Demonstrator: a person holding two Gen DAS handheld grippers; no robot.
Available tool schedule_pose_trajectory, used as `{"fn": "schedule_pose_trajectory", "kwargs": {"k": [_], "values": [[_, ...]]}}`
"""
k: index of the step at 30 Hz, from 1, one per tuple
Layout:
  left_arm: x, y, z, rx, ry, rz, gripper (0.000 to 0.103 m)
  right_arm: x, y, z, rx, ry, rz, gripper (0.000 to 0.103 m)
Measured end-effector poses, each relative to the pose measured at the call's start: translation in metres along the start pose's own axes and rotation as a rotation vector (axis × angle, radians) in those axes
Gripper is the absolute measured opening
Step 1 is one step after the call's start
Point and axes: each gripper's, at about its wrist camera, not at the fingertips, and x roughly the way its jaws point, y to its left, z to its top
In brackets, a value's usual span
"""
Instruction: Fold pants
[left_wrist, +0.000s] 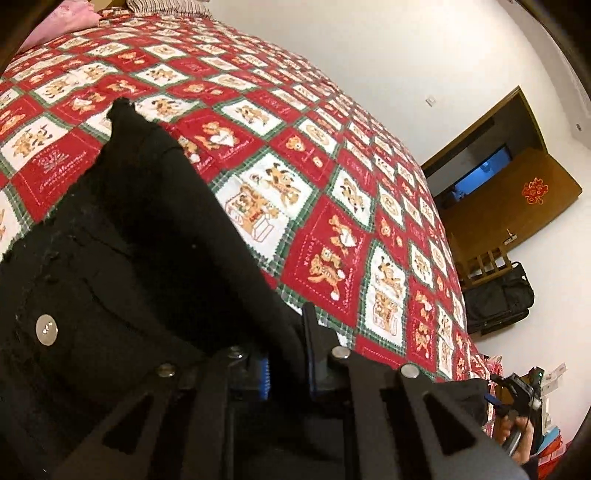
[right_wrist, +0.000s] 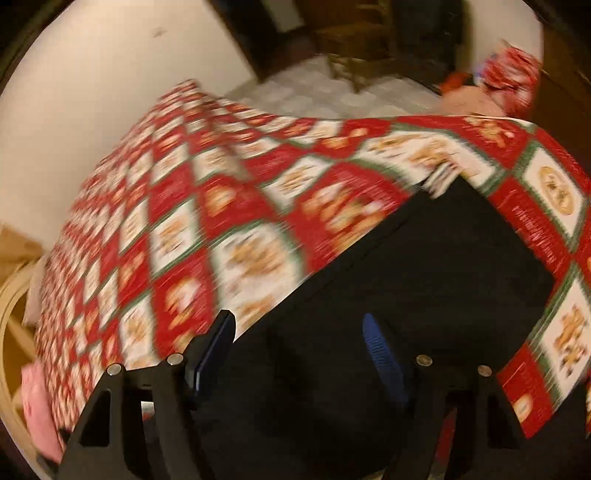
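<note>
Black pants lie on a bed with a red, white and green bear-pattern quilt. A silver button marks the waist at the left. My left gripper is shut on a fold of the black cloth near the waist. In the right wrist view the picture is blurred by motion. My right gripper stands with its jaws apart over the black pants, with cloth between the blue pads. The right gripper also shows in the left wrist view at the lower right, held by a hand.
A pink pillow lies at the head of the bed. A wooden door and a black bag stand beyond the bed's far edge. A wooden chair and red bags sit on the floor past the bed.
</note>
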Motion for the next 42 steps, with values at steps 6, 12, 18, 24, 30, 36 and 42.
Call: {"fn": "schedule_pose_trajectory", "kwargs": {"k": [6, 12, 18, 24, 30, 36, 42], "values": [[-0.018, -0.003, -0.002, 0.003, -0.076, -0.064, 0.014, 0.016, 0.005, 0.025, 0.023, 0.044, -0.055, 0.073], [-0.046, -0.007, -0.017, 0.026, -0.178, -0.133, 0.013, 0.029, 0.024, 0.022, -0.047, 0.062, -0.203, 0.073], [-0.065, 0.000, -0.041, 0.045, -0.234, -0.182, 0.013, 0.025, 0.031, 0.012, -0.104, 0.038, -0.259, 0.016], [-0.063, 0.002, -0.038, 0.047, -0.225, -0.196, 0.013, 0.002, -0.003, 0.005, -0.021, 0.012, -0.027, 0.005], [-0.074, -0.002, -0.037, 0.059, -0.241, -0.210, 0.013, -0.047, -0.043, -0.028, 0.058, -0.107, 0.249, 0.004], [-0.089, 0.002, -0.045, 0.048, -0.244, -0.244, 0.013, -0.104, -0.079, -0.074, 0.112, -0.219, 0.407, 0.004], [-0.113, 0.016, -0.059, 0.041, -0.258, -0.268, 0.013, -0.148, -0.109, -0.127, 0.113, -0.296, 0.456, 0.004]]}}
